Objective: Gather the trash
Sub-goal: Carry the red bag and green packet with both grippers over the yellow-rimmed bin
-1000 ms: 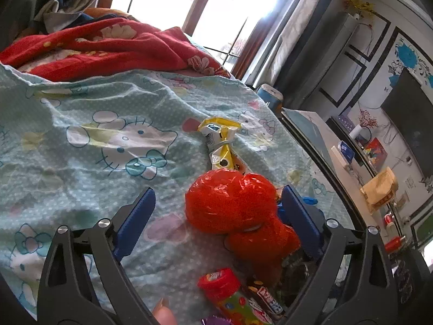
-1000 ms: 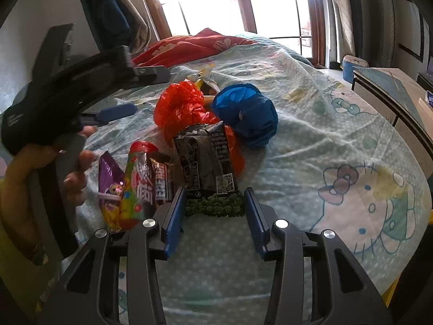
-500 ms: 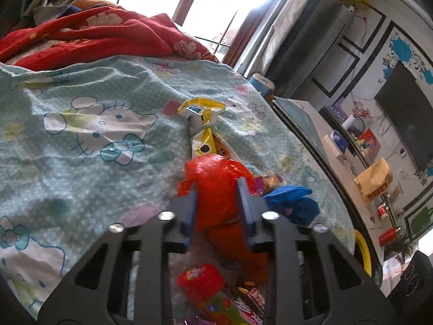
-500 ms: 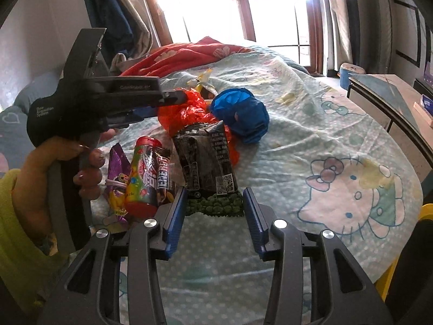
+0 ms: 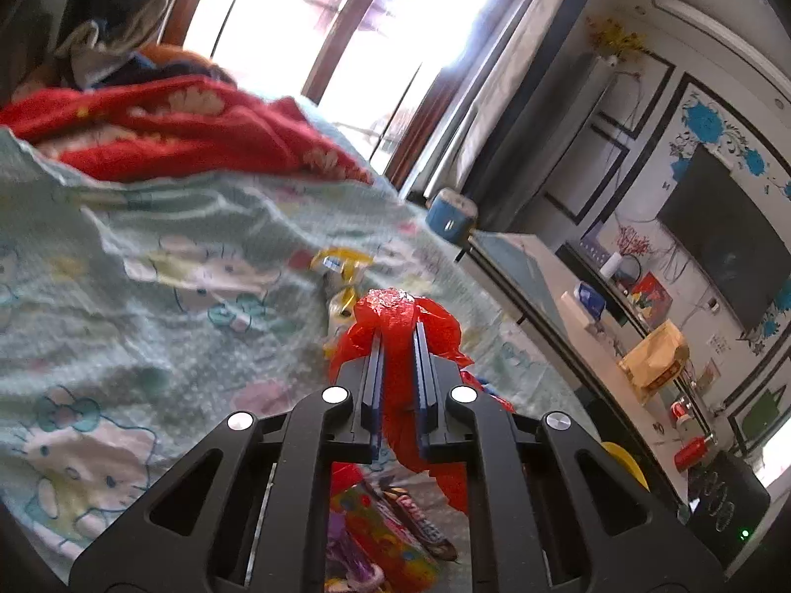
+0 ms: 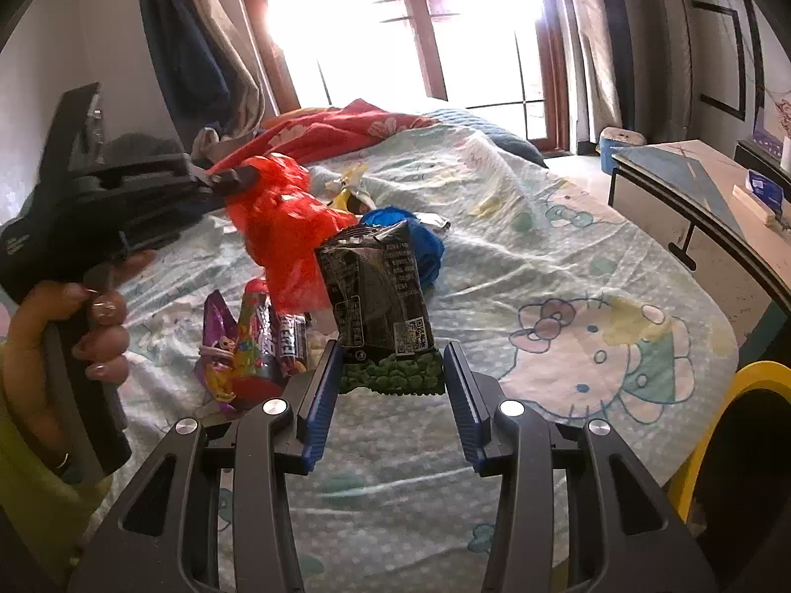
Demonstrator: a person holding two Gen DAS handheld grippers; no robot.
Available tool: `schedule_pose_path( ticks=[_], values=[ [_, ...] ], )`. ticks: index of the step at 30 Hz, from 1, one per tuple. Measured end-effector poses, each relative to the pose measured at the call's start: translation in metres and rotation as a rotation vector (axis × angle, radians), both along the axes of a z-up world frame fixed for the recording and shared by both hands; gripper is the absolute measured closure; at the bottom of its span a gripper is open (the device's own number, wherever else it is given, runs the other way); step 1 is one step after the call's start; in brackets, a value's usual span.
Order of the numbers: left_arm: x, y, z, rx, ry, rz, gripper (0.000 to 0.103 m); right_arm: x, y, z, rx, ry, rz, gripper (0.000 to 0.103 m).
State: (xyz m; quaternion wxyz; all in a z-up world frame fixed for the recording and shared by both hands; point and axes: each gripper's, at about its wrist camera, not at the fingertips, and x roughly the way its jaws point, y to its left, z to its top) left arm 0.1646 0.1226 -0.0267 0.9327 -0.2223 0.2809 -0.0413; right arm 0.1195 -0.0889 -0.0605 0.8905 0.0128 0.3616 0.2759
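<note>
My left gripper is shut on a crumpled red plastic bag, which hangs lifted off the bed. In the right wrist view that left gripper, held by a hand, carries the red bag at the left. My right gripper is shut on the lower edge of a black and green snack packet, held upright. On the bed lie a blue bag, a yellow wrapper and colourful candy wrappers.
The bed has a pale cartoon-cat sheet and a red blanket at its far end. A desk runs along the right. A yellow-rimmed container stands by the bed's near right corner. A blue tub sits by the window.
The left gripper closed on the red bag and raised it off the bed. The right gripper rose a little with the snack packet still in it.
</note>
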Motion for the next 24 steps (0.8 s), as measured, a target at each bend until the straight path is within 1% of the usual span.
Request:
schedule_pose_path(
  ticks=[5,9,17,24],
  values=[
    [-0.014,-0.01,0.022,0.043,-0.066,-0.011,0.098,-0.005,-0.01,0.009,0.019,-0.02,-0.022,0.063],
    [-0.02,-0.02,0.032,0.065,-0.093,-0.031,0.098,-0.01,-0.02,0.018,0.03,-0.042,-0.041,0.063],
    [-0.028,-0.038,0.041,0.102,-0.122,-0.068,0.099,-0.015,-0.044,0.034,0.054,-0.078,-0.104,0.063],
    [-0.031,-0.057,0.042,0.129,-0.126,-0.117,0.099,-0.016,-0.069,0.047,0.072,-0.102,-0.153,0.063]
  ],
)
